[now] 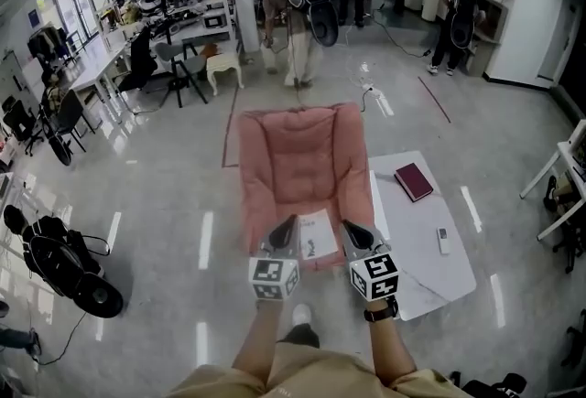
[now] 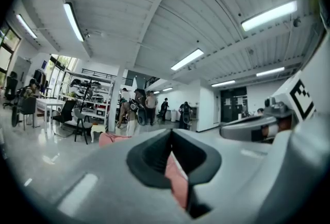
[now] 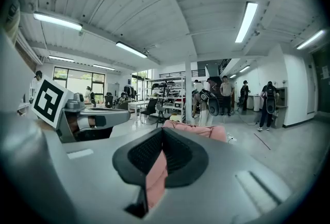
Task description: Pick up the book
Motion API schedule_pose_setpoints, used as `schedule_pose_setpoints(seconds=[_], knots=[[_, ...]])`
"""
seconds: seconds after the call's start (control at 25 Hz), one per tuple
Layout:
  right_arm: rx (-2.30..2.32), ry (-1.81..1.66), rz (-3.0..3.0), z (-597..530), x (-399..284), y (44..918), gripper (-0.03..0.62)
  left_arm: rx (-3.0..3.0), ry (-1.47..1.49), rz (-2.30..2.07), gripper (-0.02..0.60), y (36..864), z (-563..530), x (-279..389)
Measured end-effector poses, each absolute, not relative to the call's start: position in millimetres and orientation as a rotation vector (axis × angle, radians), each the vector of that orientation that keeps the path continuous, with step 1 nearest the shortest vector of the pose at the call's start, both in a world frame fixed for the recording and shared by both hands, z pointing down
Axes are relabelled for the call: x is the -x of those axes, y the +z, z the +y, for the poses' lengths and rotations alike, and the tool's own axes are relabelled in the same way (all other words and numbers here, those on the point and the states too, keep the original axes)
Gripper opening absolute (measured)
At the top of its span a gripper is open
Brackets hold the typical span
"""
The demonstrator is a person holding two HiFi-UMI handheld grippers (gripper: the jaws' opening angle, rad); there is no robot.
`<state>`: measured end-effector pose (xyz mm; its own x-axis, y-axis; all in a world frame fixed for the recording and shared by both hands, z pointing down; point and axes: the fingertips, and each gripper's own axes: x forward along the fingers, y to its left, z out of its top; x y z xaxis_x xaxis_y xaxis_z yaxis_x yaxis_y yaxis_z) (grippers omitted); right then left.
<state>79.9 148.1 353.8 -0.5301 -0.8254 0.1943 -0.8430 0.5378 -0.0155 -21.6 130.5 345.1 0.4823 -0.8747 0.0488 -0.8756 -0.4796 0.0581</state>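
Note:
A pink floor chair (image 1: 298,163) lies flat in the middle of the head view. A white book (image 1: 318,234) rests on its near edge. My left gripper (image 1: 290,224) hovers just left of that book and my right gripper (image 1: 351,228) just right of it. Both are shut with nothing held. A dark red book (image 1: 414,181) lies on the low white table (image 1: 417,259) to the right. In the left gripper view the left gripper (image 2: 171,138) points level, with the pink chair (image 2: 111,138) beyond it. The right gripper (image 3: 162,135) shows the same pink chair (image 3: 198,130) ahead.
A small remote (image 1: 442,241) lies on the white table. A black backpack (image 1: 55,250) sits on the floor at the left. Desks and office chairs (image 1: 179,62) line the far left. Several people (image 1: 302,21) stand beyond the pink chair. A white frame (image 1: 558,172) stands at the right.

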Motion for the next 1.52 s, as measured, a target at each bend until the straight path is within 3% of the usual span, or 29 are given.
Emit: schedule_pose_setpoints(seconds=[0.48, 0.92, 1.52], knots=[[-1.273, 0.199, -2.569, 3, 11, 379, 0.005, -2.615, 0.041, -1.486, 0.000, 365, -21, 87], [-1.186, 0.360, -2.499, -95, 7, 437, 0.005, -2.498, 0.193, -1.372, 0.000, 434, -99, 80], [-0.963, 0.866, -2.170, -192, -42, 648, 0.038, -2.065, 0.459, -1.142, 0.009, 635, -193, 55]])
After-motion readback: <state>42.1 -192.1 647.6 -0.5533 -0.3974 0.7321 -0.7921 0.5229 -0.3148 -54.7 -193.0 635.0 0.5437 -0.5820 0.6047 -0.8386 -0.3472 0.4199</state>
